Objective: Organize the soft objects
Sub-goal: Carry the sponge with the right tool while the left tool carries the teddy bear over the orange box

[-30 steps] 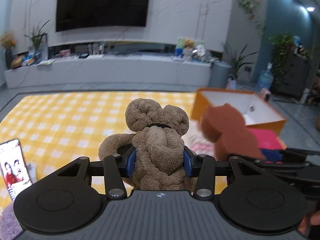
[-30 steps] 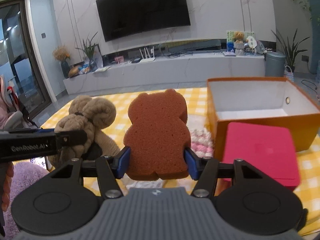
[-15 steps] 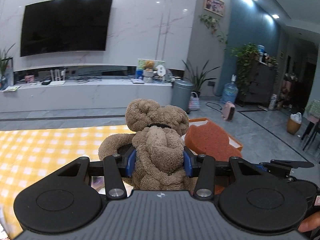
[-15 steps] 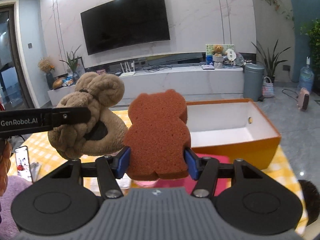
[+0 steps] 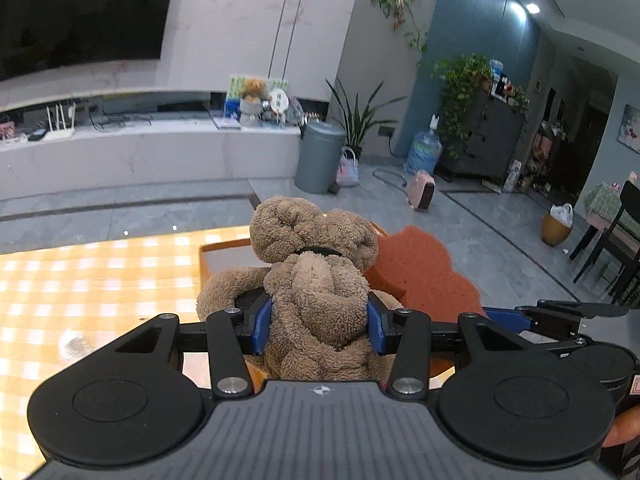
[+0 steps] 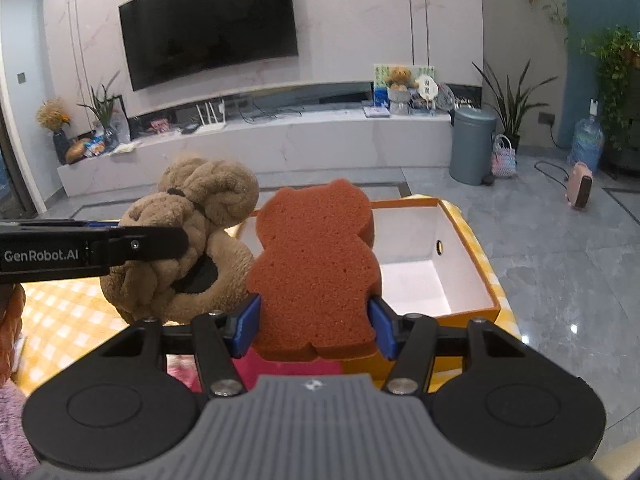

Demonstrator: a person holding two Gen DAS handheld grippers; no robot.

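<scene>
Plush bear (image 6: 188, 236), tan and knotted, sits clamped in the left hand-held gripper (image 5: 319, 322) just left of the orange box (image 6: 472, 248); beside it, the right hand-held gripper (image 6: 314, 326) grips a bear-shaped brown sponge (image 6: 314, 268) above the box's near edge.

My orange box (image 6: 468, 240) stands open ahead, its white inside bare, so there is room to come down into it. The brown plush (image 6: 188, 240) in my left hand-held gripper (image 5: 319, 322) crowds the box's left side, just beside my bear-shaped sponge (image 6: 316, 272). A pink lid (image 6: 280, 368) lies below it.
</scene>
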